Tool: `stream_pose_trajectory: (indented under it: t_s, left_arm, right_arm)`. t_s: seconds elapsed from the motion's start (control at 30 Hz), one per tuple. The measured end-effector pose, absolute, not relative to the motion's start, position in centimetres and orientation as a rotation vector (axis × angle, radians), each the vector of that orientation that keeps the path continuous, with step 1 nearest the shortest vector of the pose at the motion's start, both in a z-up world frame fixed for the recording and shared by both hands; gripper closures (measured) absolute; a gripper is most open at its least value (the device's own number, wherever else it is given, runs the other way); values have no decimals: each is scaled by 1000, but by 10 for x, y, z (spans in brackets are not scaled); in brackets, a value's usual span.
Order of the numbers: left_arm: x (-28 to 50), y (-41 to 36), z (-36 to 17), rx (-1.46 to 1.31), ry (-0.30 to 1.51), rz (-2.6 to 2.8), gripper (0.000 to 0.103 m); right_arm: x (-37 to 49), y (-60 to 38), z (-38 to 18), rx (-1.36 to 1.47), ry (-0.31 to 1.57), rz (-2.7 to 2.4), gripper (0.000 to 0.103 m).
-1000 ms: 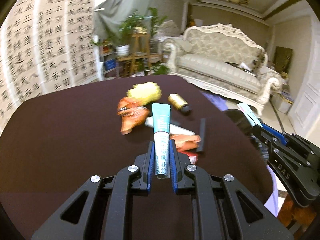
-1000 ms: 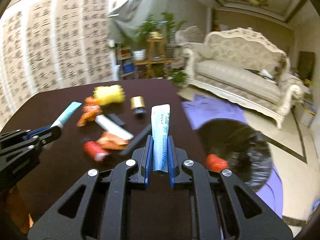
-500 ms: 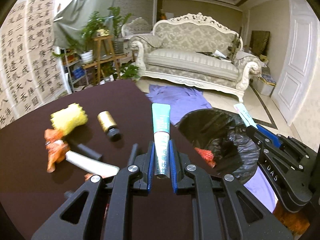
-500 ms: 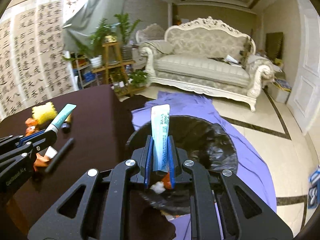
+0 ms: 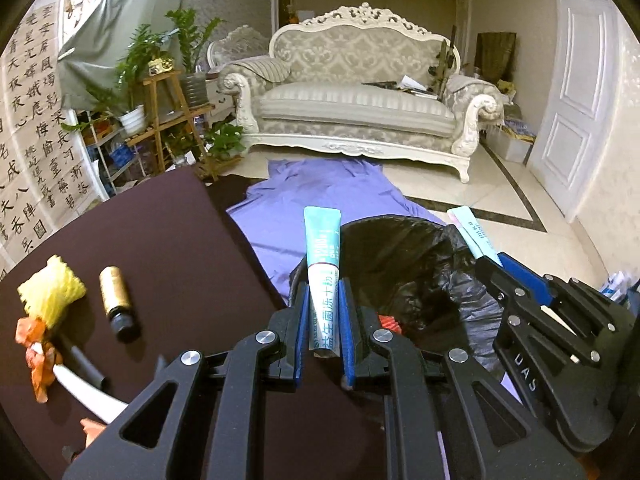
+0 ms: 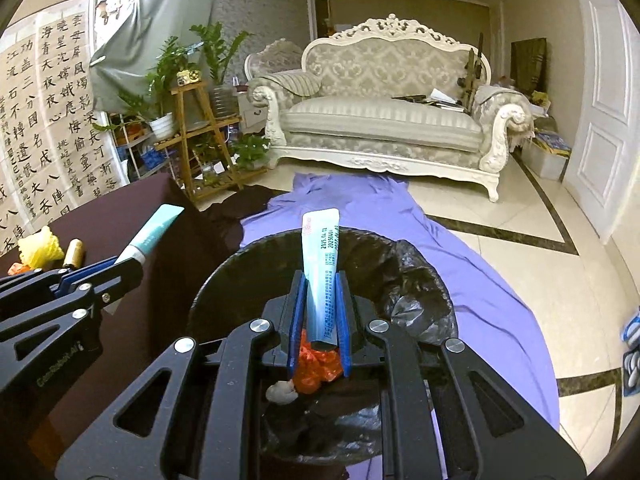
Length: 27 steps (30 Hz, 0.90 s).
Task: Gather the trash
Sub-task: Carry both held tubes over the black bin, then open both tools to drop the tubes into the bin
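Observation:
My left gripper point(image 5: 323, 300) is shut on a teal and white tube point(image 5: 323, 264), held at the table's right edge beside the bin. My right gripper point(image 6: 320, 296) is shut on a pale blue tube point(image 6: 320, 264), directly over the black-bagged trash bin point(image 6: 248, 276). Orange wrapper scraps point(image 6: 316, 368) lie inside the bin. From the left wrist view the bin point(image 5: 400, 256) sits just right of the tube, with the right gripper point(image 5: 490, 262) above its far side. The left gripper point(image 6: 128, 264) shows at the left of the right wrist view.
The dark brown table point(image 5: 168, 240) holds a yellow foam net point(image 5: 50, 294), a gold bottle point(image 5: 116, 300), orange wrappers point(image 5: 38, 356), a white tube point(image 5: 80, 388) and a black stick point(image 5: 86, 364). A purple cloth point(image 6: 460, 264) covers the floor under the bin; a sofa point(image 6: 384, 120) stands behind.
Both grippers swung right from over the table toward the bin, each still holding its tube. The right one now hangs over the bin's opening; the left has reached the table edge.

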State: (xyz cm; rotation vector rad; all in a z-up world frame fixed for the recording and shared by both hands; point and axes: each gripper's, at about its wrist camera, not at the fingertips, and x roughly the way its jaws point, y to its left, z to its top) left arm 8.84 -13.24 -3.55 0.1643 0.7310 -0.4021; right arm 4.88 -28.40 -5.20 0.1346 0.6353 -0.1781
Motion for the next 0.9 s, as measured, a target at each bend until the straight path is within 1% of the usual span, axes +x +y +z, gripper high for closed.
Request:
stream_pose_trajectory:
  t_s: [0.03, 0.1, 0.13, 0.17, 0.23, 0.3, 0.37, 0.43, 0.63, 0.7, 0.77, 0.9]
  left_arm:
    - [90, -136, -37, 177, 733, -401, 87]
    - [95, -141, -39, 194, 739, -400, 84]
    - [96, -143, -42, 202, 748, -400, 79]
    - [96, -142, -44, 205, 755, -397, 67]
    - [98, -142, -46, 196, 765, -386, 51]
    - [98, -139, -46, 183, 770, -383, 48]
    - [98, -138, -46, 176, 776, -376, 40]
    - [97, -135, -44, 165, 778, -370, 37]
    - [91, -128, -36, 145, 780, -351, 36]
    - [87, -124, -34, 139, 778, -343, 35]
    - [80, -115, -31, 133, 774, -329, 36]
    - [67, -96, -26, 115, 774, -301, 36]
  right_arm:
    - [50, -285, -53, 139, 637, -178, 84]
    - [51, -291, -57, 149, 640, -186, 83]
    - [51, -292, -58, 154, 643, -191, 80]
    - [51, -295, -60, 160, 648, -198, 78]
    - [51, -298, -62, 170, 656, -209, 78]
    - [48, -300, -63, 174, 661, -220, 77]
    - [46, -300, -63, 173, 662, -224, 76]
    - [45, -300, -62, 171, 663, -223, 76]
    - [35, -295, -57, 164, 657, -216, 75]
    - [30, -288, -54, 162, 656, -201, 74]
    - [25, -279, -51, 150, 653, -187, 67]
    - [17, -259, -44, 132, 649, -153, 67]
